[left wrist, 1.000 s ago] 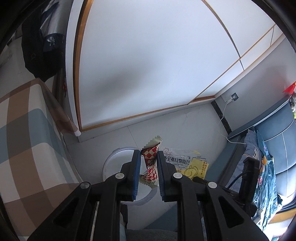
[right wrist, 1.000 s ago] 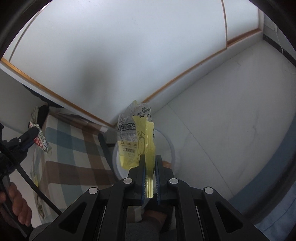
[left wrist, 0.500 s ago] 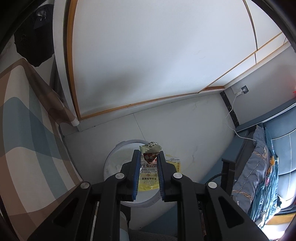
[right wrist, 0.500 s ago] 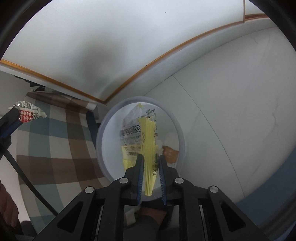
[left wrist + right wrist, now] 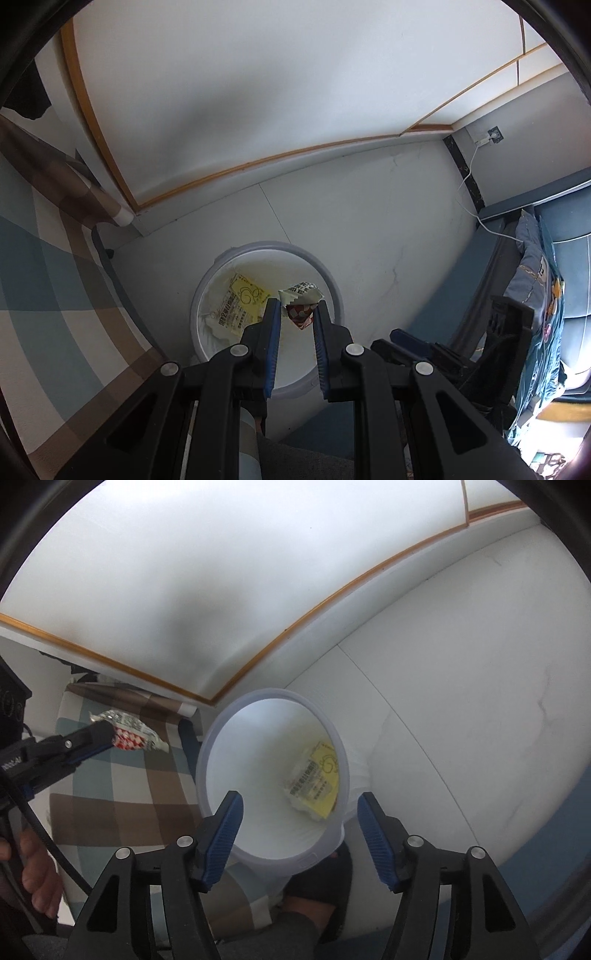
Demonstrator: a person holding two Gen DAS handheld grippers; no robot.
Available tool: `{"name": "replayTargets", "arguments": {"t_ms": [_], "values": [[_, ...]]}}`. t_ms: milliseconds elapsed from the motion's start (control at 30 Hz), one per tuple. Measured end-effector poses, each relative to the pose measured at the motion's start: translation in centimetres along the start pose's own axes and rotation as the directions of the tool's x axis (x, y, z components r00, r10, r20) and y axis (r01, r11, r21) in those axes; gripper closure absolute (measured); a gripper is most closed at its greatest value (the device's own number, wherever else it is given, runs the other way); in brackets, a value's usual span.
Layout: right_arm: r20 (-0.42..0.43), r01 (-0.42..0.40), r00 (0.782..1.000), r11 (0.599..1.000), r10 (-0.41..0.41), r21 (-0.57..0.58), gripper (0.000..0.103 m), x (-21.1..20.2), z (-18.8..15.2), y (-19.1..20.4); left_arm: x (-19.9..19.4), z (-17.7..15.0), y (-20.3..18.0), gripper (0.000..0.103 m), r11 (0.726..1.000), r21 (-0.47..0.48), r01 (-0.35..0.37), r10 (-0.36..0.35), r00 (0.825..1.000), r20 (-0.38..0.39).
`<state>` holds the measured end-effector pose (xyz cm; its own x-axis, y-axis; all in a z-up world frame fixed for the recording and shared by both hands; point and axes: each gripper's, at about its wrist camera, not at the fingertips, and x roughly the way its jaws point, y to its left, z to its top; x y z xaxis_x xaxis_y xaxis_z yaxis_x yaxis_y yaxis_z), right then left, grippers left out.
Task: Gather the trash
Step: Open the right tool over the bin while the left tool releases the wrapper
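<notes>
Your right claw is opening, empty, its yellow plastic wrapper lying inside the round white plastic bin; your left claw pinches a red-checked snack wrapper above it, release judged next.

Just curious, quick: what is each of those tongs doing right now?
Left tongs: closed on a red-checked wrapper.
Right tongs: opening, empty, over the white bin.
</notes>
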<state>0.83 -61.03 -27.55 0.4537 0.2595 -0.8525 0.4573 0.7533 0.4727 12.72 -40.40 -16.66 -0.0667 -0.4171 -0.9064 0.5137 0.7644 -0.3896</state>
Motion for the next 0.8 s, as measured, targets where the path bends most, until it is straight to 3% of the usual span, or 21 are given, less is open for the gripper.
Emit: {"name": "replayTargets", "arguments": {"t_ms": [167, 500, 567, 667, 733, 800], "values": [[0.064, -0.017, 0.998, 1.000, 0.016, 0.026, 0.033, -1.7, 0.7, -0.6, 1.4, -0.1, -0.5, 0.090, 0.999, 0.001, -0.036, 0.036, 0.996, -0.080], [0.091, -0.042, 0.995, 0.998, 0.038, 0.045, 0.032, -2.7, 0.8, -0.2, 3.9, -0.4, -1.4, 0.089, 0.992, 0.055, -0.116, 0.125, 0.969, -0.211], [0.095, -0.060, 0.994, 0.997, 0.054, 0.057, 0.029, -2.9, 0.7, -0.4, 3.4, -0.4, -1.3, 0.088, 0.989, 0.058, -0.134, 0.143, 0.972, -0.189], [0.107, -0.071, 0.992, 0.995, 0.063, 0.074, 0.029, -3.2, 0.5, -0.9, 2.5, -0.4, -1.2, 0.071, 0.989, 0.054, -0.140, 0.147, 0.976, -0.161], [0.111, -0.077, 0.992, 0.993, 0.067, 0.086, 0.028, -3.4, 0.5, -1.2, 1.9, -0.5, -1.1, 0.054, 0.991, 0.050, -0.127, 0.133, 0.982, -0.137], [0.113, -0.079, 0.991, 0.993, 0.068, 0.092, 0.028, -3.6, 0.3, -1.2, 1.4, -0.7, -1.0, 0.052, 0.993, 0.046, -0.109, 0.114, 0.986, -0.125]]}}
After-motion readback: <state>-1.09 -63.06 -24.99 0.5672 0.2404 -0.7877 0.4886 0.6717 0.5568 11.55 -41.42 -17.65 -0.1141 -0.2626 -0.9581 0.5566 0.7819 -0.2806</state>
